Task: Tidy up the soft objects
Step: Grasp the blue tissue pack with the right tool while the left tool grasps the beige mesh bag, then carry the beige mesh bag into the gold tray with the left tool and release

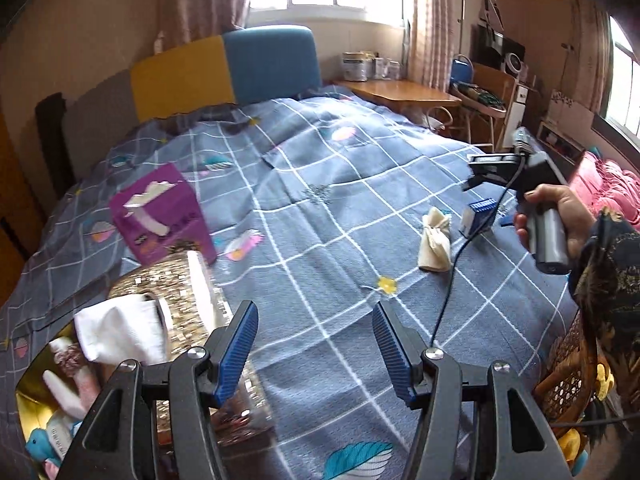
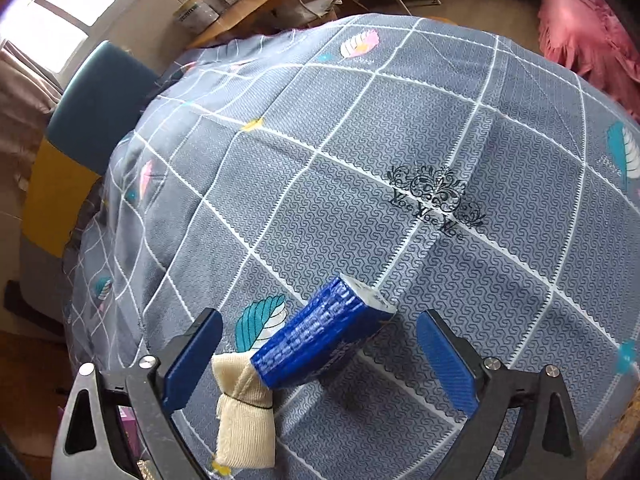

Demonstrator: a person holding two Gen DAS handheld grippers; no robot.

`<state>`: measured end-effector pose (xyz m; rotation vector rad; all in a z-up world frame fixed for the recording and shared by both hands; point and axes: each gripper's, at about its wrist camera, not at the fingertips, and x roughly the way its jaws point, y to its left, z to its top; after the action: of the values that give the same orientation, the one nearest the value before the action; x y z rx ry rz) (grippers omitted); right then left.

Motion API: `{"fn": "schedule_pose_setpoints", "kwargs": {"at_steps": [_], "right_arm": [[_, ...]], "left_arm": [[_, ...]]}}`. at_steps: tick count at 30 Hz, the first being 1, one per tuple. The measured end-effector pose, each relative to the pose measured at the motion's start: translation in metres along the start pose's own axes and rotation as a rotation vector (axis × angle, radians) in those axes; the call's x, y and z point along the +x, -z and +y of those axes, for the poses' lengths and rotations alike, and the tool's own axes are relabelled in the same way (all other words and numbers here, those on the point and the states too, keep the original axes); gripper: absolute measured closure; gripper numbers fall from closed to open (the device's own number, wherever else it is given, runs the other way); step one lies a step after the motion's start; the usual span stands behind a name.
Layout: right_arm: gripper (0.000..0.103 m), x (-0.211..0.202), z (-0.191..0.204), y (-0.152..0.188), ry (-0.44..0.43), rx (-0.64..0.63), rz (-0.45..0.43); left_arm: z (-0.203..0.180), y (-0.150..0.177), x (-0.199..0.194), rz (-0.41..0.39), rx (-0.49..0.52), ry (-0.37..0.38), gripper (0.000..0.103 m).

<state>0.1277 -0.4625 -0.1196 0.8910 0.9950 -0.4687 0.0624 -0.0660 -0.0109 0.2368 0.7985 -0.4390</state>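
Right tongs (image 2: pixel 320 356) wide (empty), blue pack (image 2: pixel 320 340) between

Soft things spread over the grey-blue checked bedspread (image 1: pixel 320 184), seen from the left wrist view

A cream knotted cloth bundle (image 1: pixel 435 244) lies right of centre, with a blue-and-white small packet (image 1: pixel 476 216) just beside it on the right; the right gripper (image 2: pixel 320 356) hangs above the pair, its jaws apart either side of the packet. At the left a purple tissue box (image 1: pixel 164 216) sits behind a gold sequinned basket (image 1: pixel 176 280), which holds a white folded cloth (image 1: pixel 120 332)
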Motion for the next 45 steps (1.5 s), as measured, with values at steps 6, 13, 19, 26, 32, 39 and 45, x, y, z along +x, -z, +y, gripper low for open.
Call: {"fn": "schedule_pose_setpoints", "kwargs": {"at_steps": [6, 13, 19, 26, 32, 39, 45], "right_arm": [[0.053, 0.013, 0.018, 0.011, 0.076, -0.145, 0.003], [0.075, -0.024, 0.022, 0.025, 0.091, -0.264, -0.105], [0.075, -0.01, 0.015, 0.03, 0.122, -0.301, -0.04], [0.073, 0.004, 0.015, 0.031, 0.135, -0.294, 0.013], [0.071, 0.002, 0.008, 0.03, 0.105, -0.249, 0.027], [0.07, 0.002, 0.008, 0.03, 0.091, -0.239, 0.036], [0.071, 0.005, 0.012, 0.03, 0.101, -0.262, 0.032]], "left_arm": [[-0.007, -0.011, 0.02, 0.028, -0.008, 0.01, 0.043], [-0.026, -0.035, 0.052, 0.045, -0.008, 0.075, 0.048], [-0.069, -0.058, 0.1, 0.104, 0.075, 0.175, 0.052], [-0.12, -0.068, 0.157, 0.205, 0.184, 0.27, 0.052], [-0.148, -0.07, 0.193, 0.271, 0.26, 0.294, 0.052], [-0.154, -0.067, 0.228, 0.34, 0.246, 0.304, 0.052], [-0.155, -0.066, 0.223, 0.295, 0.247, 0.282, 0.064]]}}
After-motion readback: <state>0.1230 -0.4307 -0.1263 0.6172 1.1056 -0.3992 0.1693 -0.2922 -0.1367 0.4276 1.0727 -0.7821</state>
